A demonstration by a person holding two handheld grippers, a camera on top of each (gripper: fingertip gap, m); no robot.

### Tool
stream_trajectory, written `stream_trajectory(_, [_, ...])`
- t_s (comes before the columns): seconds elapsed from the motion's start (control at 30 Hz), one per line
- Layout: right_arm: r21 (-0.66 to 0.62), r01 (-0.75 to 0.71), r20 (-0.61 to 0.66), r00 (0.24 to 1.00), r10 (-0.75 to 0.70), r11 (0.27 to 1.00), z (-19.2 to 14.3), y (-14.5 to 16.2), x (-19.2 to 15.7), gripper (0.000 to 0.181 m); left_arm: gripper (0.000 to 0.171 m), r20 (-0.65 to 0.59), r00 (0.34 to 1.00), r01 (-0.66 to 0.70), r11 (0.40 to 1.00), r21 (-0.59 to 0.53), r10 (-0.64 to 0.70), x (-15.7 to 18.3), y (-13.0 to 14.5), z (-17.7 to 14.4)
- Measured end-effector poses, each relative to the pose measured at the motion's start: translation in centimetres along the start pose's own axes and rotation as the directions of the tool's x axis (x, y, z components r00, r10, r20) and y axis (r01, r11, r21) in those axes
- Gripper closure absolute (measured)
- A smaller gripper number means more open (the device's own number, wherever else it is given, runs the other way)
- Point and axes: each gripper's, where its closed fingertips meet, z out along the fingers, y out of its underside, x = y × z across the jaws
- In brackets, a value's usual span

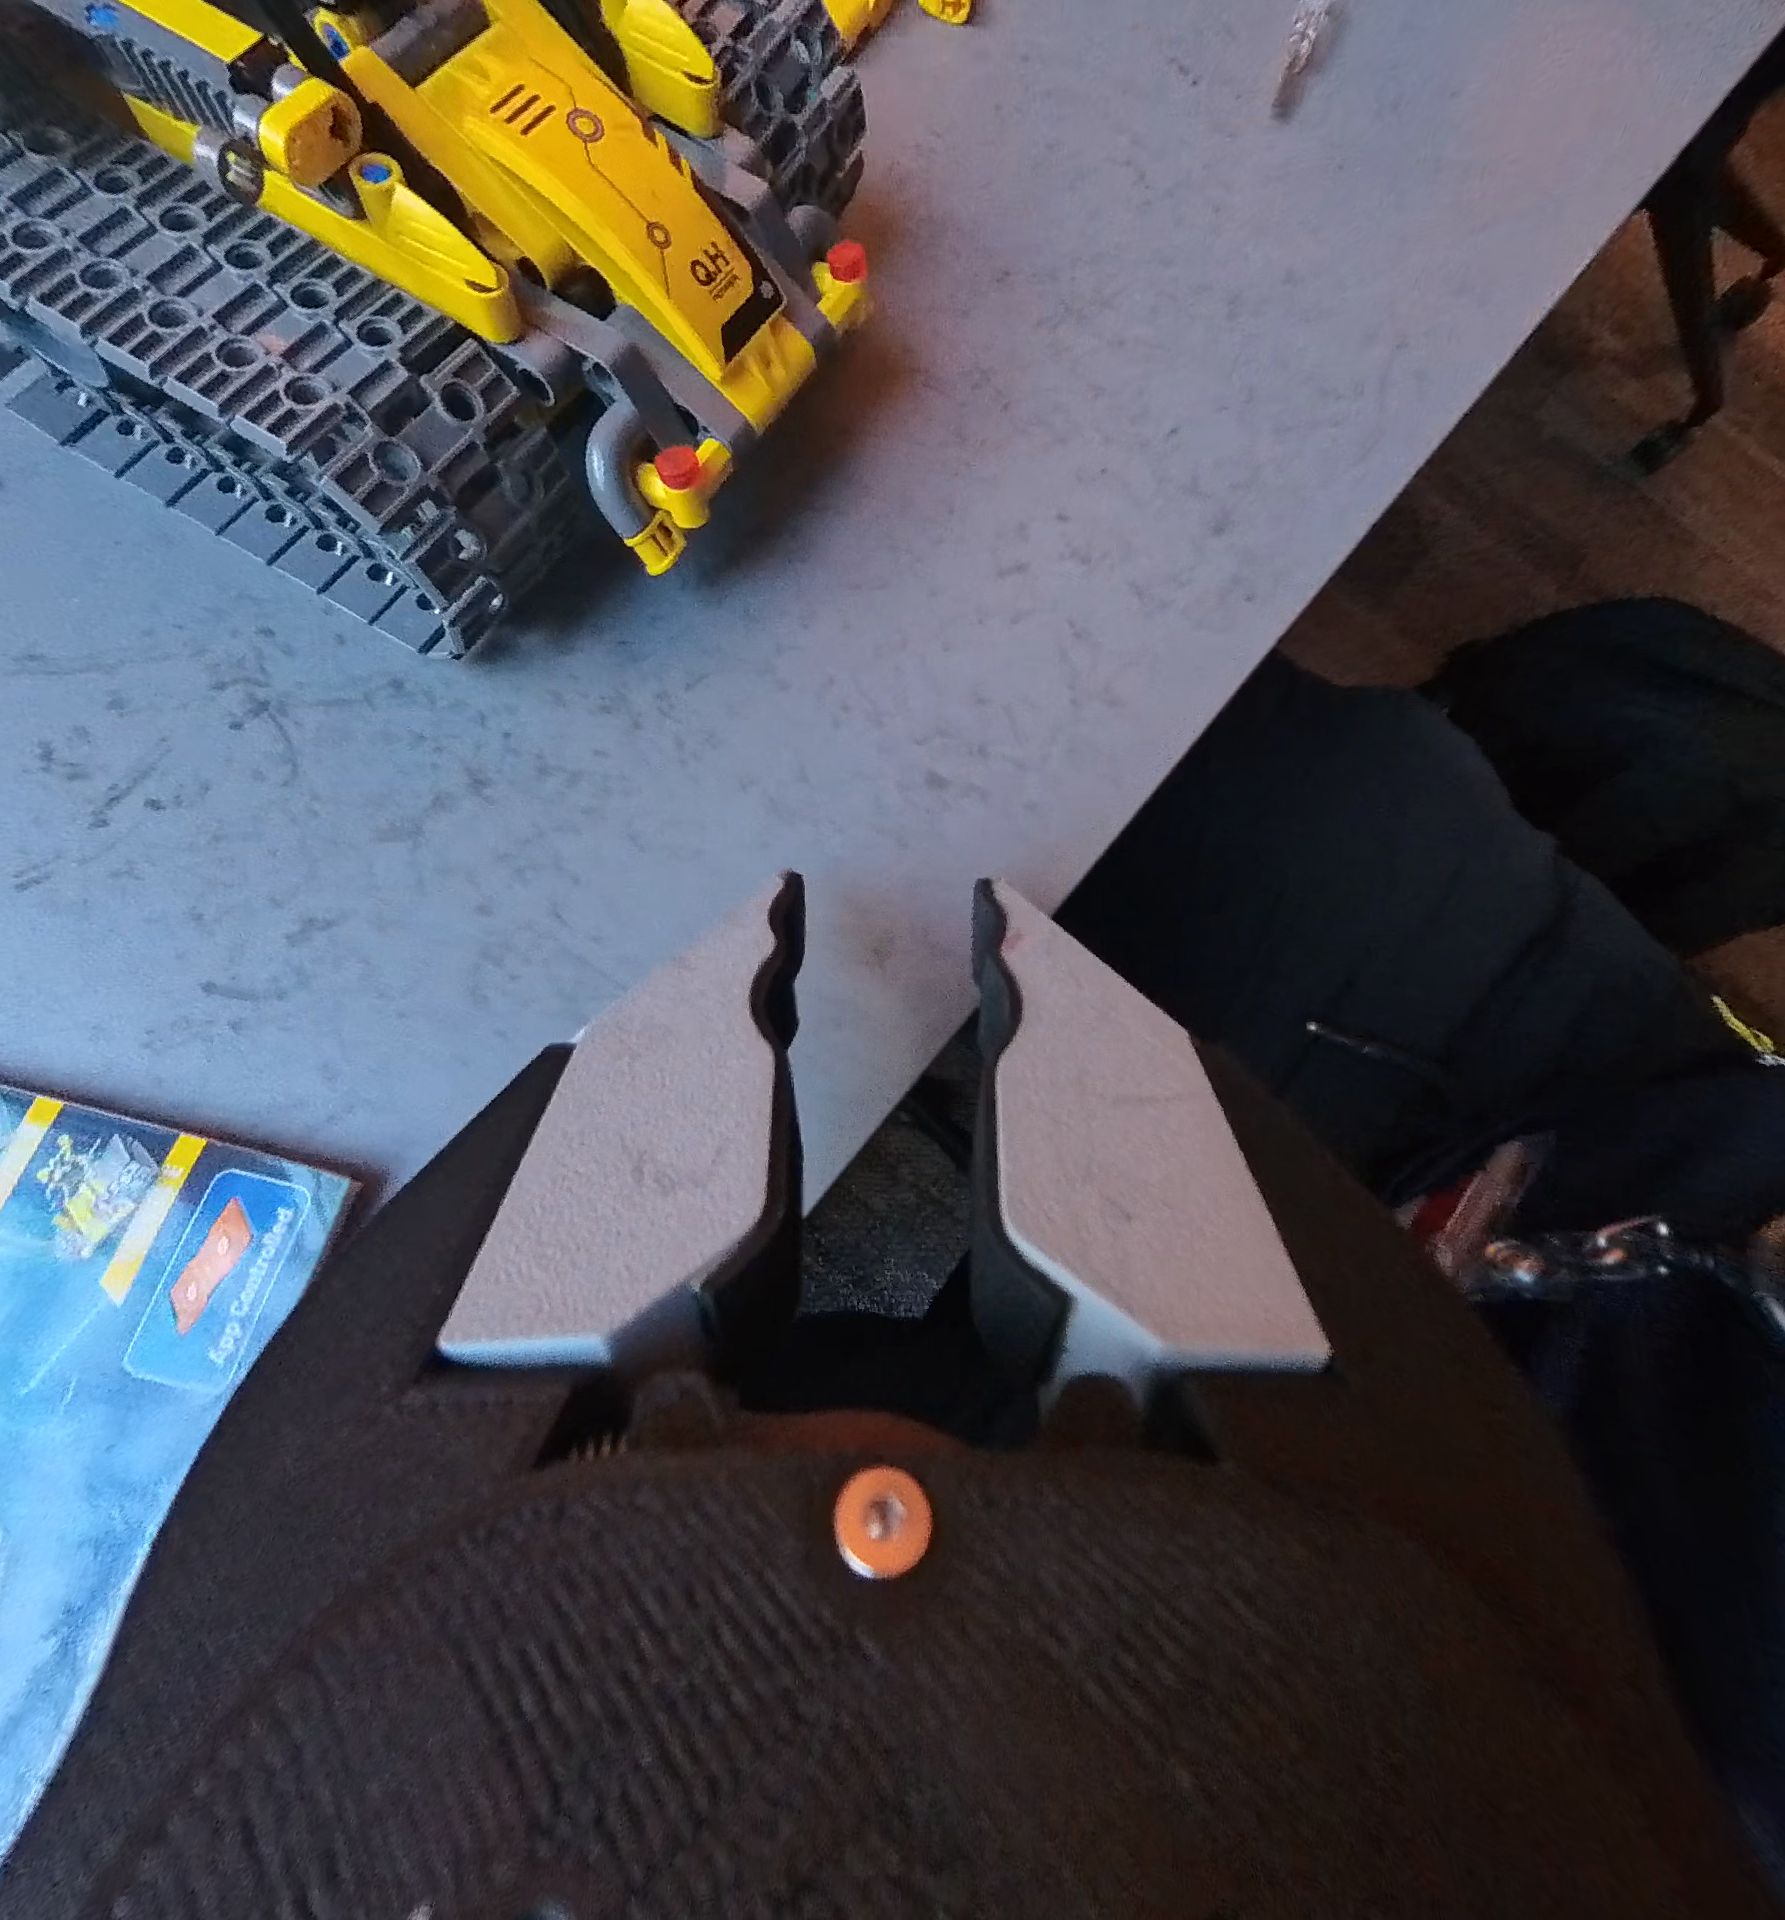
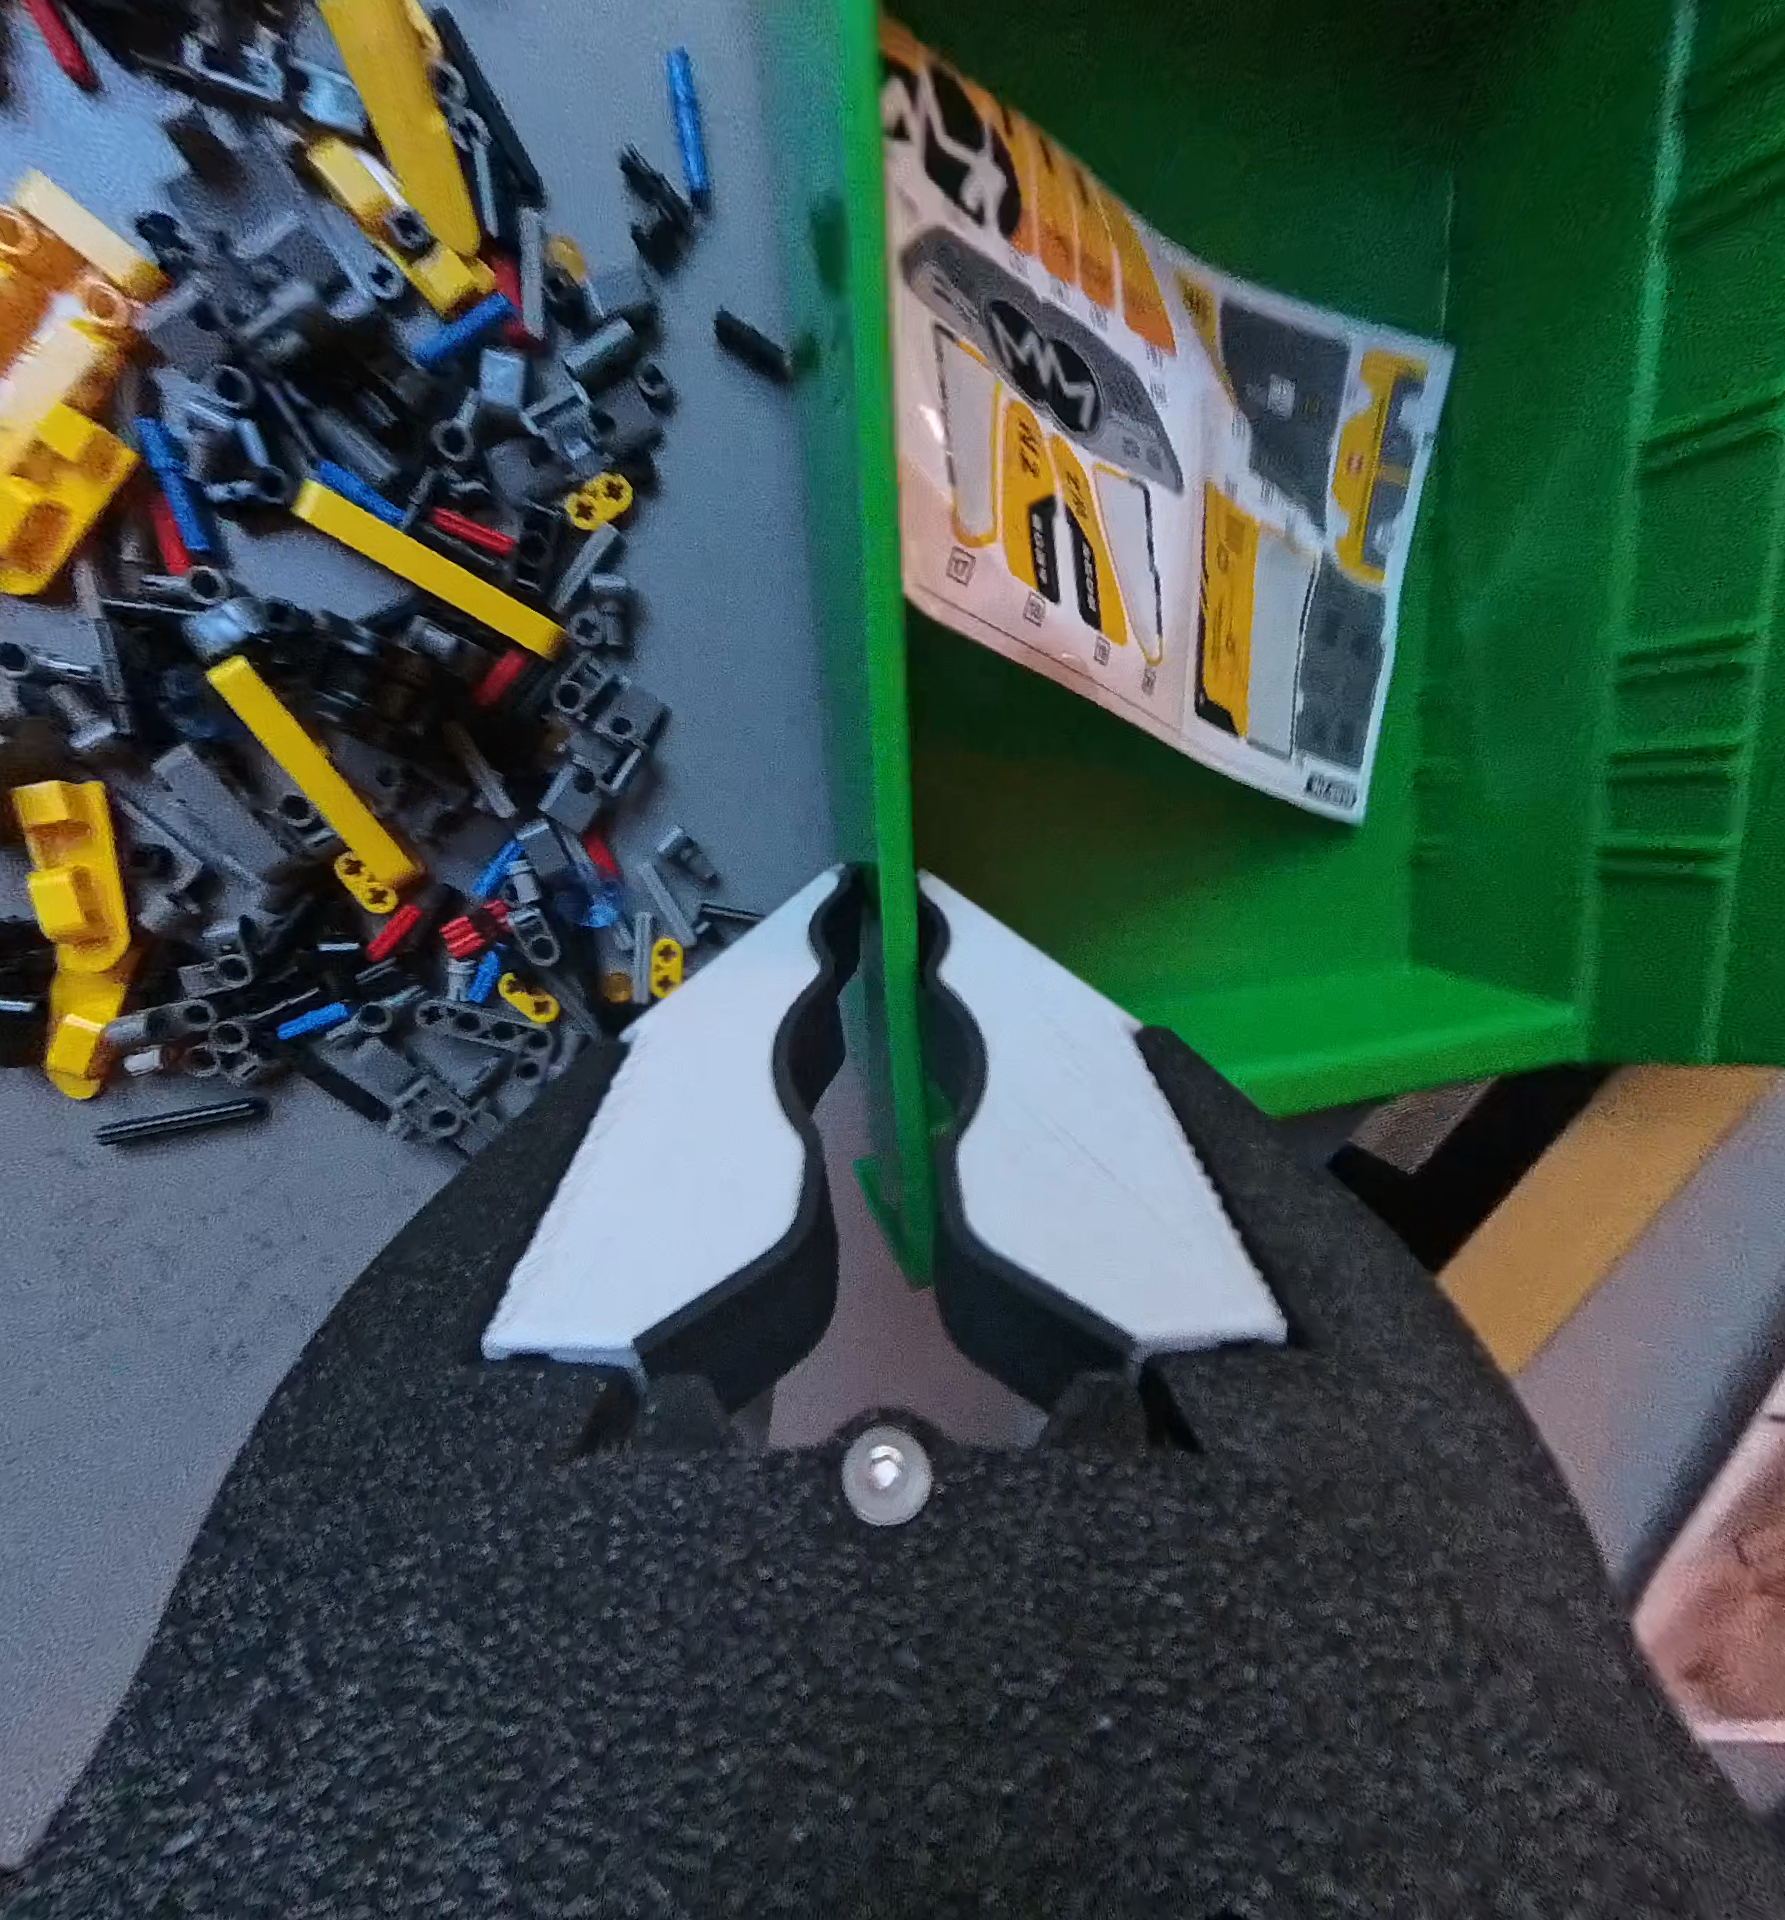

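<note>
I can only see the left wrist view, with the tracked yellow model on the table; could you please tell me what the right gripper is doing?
Observer: The right gripper is shut on the thin wall of a green bin.
Operator: Thank you. Is anything inside that bin?
Observer: A sticker sheet with yellow, black and grey shapes lies against its inner face.
Operator: And what is beside the bin?
Observer: A pile of loose building pieces, yellow, grey, black, blue and red, is spread on the grey table to the bin's left.
</note>
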Motion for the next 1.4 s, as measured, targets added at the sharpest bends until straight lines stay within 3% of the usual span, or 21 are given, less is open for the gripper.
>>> stream_trajectory(0.17, [0.083,0.066,-0.120,0.991,-0.056,0.994,-4.1,-1.6,-2.0,0.179,0.142,-0.013,0.999,-0.029,0.999,0.033,0.030,0.8,-0.6,-0.1])
stream_trajectory(0.33, [0.088,0.160,-0.274,0.953,-0.131,0.983,-7.6,-0.2,-4.5,0.178,0.142,-0.009,0.996,-0.086,0.996,0.039,0.087,2.2,-0.2,-0.9])
stream_trajectory(0.43, [0.154,0.179,-0.300,0.946,-0.127,0.972,-11.1,0.2,-7.6,0.178,0.142,0.018,0.993,-0.118,0.992,0.052,0.117,2.8,-0.7,-2.1])
stream_trajectory(0.53, [0.236,0.198,-0.313,0.942,-0.119,0.951,-15.7,0.9,-11.9,0.178,0.138,0.058,0.981,-0.188,0.978,0.093,0.183,3.8,-1.9,-3.9])
stream_trajectory(0.63, [0.306,0.262,-0.326,0.932,-0.158,0.915,-20.3,2.1,-17.5,0.178,0.121,0.097,0.960,-0.274,0.952,0.135,0.263,5.3,-3.2,-5.6])
stream_trajectory(0.73, [0.372,0.316,-0.300,0.931,-0.209,0.873,-24.4,3.2,-24.5,0.179,0.104,0.125,0.927,-0.370,0.916,0.158,0.353,7.6,-4.7,-7.2])
stream_trajectory(0.83, [0.431,0.375,-0.245,0.924,-0.293,0.821,-26.5,4.3,-32.2,0.178,0.094,0.193,0.855,-0.513,0.839,0.181,0.481,10.4,-7.1,-9.5])
stream_trajectory(0.93, [0.487,0.417,-0.185,0.908,-0.376,0.767,-26.6,4.7,-39.3,0.179,0.090,0.265,0.758,-0.649,0.731,0.210,0.597,13.4,-9.2,-12.2])
stream_trajectory(1.03, [0.541,0.430,-0.124,0.891,-0.437,0.723,-25.7,4.7,-45.2,0.179,0.093,0.312,0.666,-0.741,0.649,0.173,0.677,14.4,-9.3,-13.7])
stream_trajectory(1.13, [0.568,0.452,-0.086,0.864,-0.497,0.688,-24.2,4.6,-49.8,0.179,0.089,0.284,0.644,-0.753,0.655,0.069,0.710,13.2,-7.0,-13.4])
stream_trajectory(1.23, [0.596,0.454,-0.049,0.844,-0.534,0.663,-22.2,4.5,-53.1,0.179,0.089,0.203,0.666,-0.727,0.686,-0.043,0.718,11.4,-3.2,-12.2])
stream_trajectory(1.4, [0.601,0.441,0.023,0.824,-0.566,0.667,-18.6,4.4,-55.9,0.179,0.137,0.060,0.725,-0.675,0.725,-0.140,0.686,9.8,2.2,-10.0])
